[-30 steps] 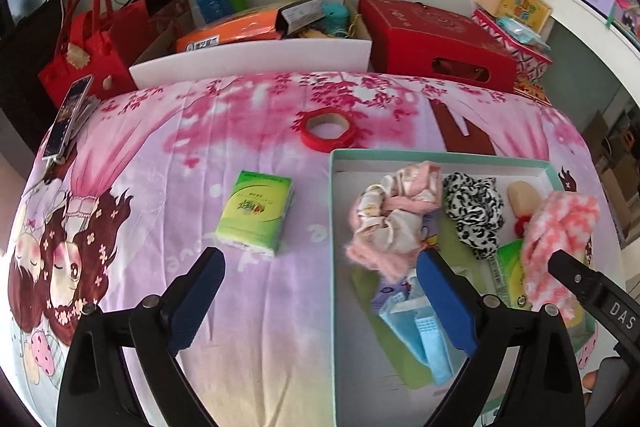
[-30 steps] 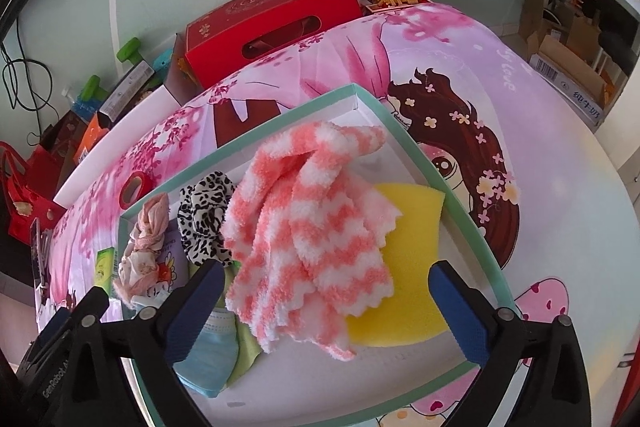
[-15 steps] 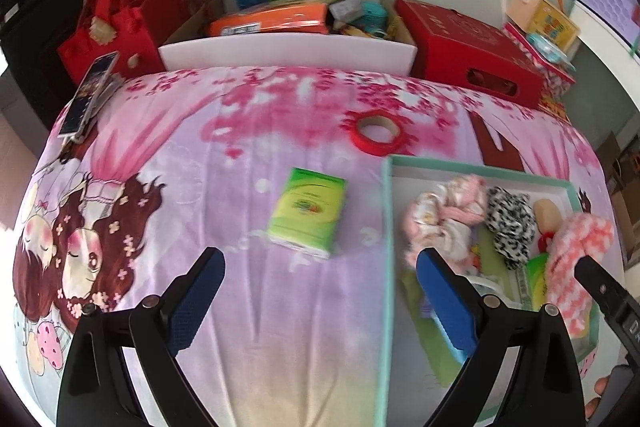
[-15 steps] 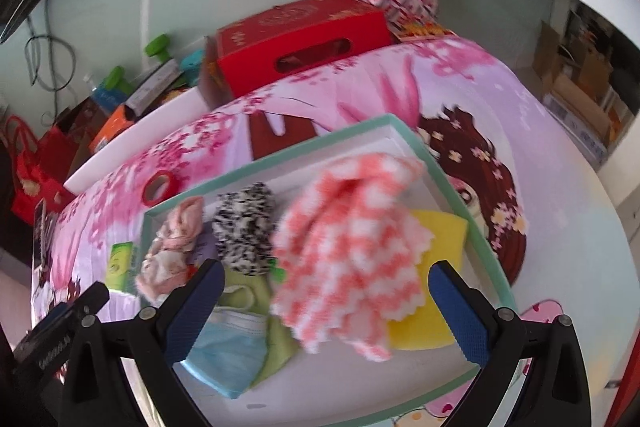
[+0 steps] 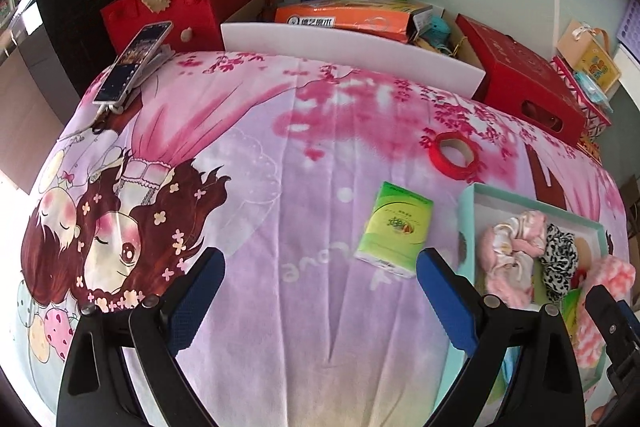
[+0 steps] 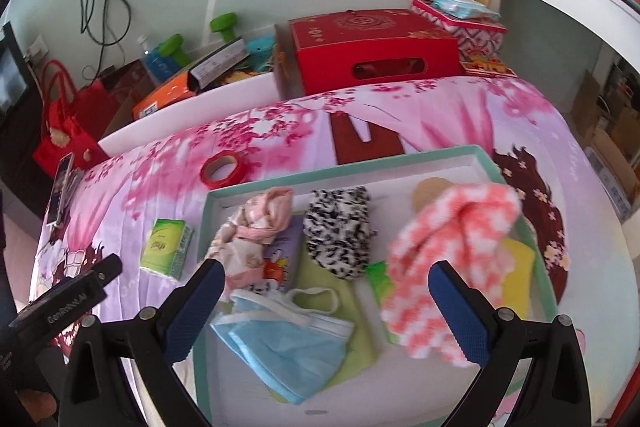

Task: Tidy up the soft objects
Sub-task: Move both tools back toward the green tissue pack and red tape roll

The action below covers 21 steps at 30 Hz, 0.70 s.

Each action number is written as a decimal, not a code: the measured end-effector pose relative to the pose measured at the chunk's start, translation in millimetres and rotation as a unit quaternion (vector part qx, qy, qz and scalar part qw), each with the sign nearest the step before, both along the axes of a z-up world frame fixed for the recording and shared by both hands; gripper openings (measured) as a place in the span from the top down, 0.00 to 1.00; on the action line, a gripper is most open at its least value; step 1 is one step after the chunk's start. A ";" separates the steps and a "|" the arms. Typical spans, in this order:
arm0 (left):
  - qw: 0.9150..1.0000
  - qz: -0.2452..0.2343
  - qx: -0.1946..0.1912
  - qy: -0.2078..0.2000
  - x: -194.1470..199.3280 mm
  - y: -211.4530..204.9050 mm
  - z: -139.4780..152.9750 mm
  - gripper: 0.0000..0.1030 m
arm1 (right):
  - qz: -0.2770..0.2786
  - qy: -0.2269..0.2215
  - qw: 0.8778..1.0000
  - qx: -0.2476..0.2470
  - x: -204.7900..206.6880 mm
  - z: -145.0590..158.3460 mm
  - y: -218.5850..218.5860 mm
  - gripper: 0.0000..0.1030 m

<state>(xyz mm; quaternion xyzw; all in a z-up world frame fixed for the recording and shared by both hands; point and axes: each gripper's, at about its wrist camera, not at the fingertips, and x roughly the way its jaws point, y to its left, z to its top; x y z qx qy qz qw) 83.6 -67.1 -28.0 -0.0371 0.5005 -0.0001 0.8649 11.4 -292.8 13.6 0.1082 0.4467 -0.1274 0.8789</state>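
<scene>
The teal-rimmed tray [image 6: 400,158] lies on the pink printed bedspread and holds soft things: a pink-and-white fluffy cloth [image 6: 452,247], a leopard scrunchie [image 6: 338,227], a pink scrunchie [image 6: 256,223], a blue face mask [image 6: 284,343] and a yellow sponge [image 6: 518,275]. My right gripper [image 6: 326,275] hangs open above the tray's near half, holding nothing. A green tissue pack [image 5: 394,227] lies on the bedspread just left of the tray [image 5: 536,203]. My left gripper [image 5: 318,267] is open and empty, with the pack just ahead of its right finger.
A red tape roll [image 5: 456,155] lies beyond the tissue pack. A phone [image 5: 134,61] rests at the bed's far left corner. Behind the white bed edge stand a red bag [image 5: 160,3], an orange box [image 5: 344,21] and a red carton [image 6: 372,51].
My left gripper has swung left, away from the tray, so the tissue pack now sits towards its right finger. The right gripper has pulled back and turned left; the fluffy cloth stays in the tray.
</scene>
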 end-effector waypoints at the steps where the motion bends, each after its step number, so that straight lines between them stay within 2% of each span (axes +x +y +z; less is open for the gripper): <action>1: 1.000 0.000 0.000 0.003 0.7 0.0 -2.1 0.06 | 0.005 0.000 1.000 0.000 3.1 -1.0 3.1 0.00; 12: 1.000 -0.006 -0.001 0.007 12.5 -5.2 -19.4 0.06 | 0.050 -0.001 0.999 0.004 33.4 -17.4 31.6 0.00; 21: 0.999 -0.026 0.005 0.031 27.0 -13.9 -37.7 0.06 | 0.047 0.014 0.999 0.009 42.6 -31.2 30.2 0.00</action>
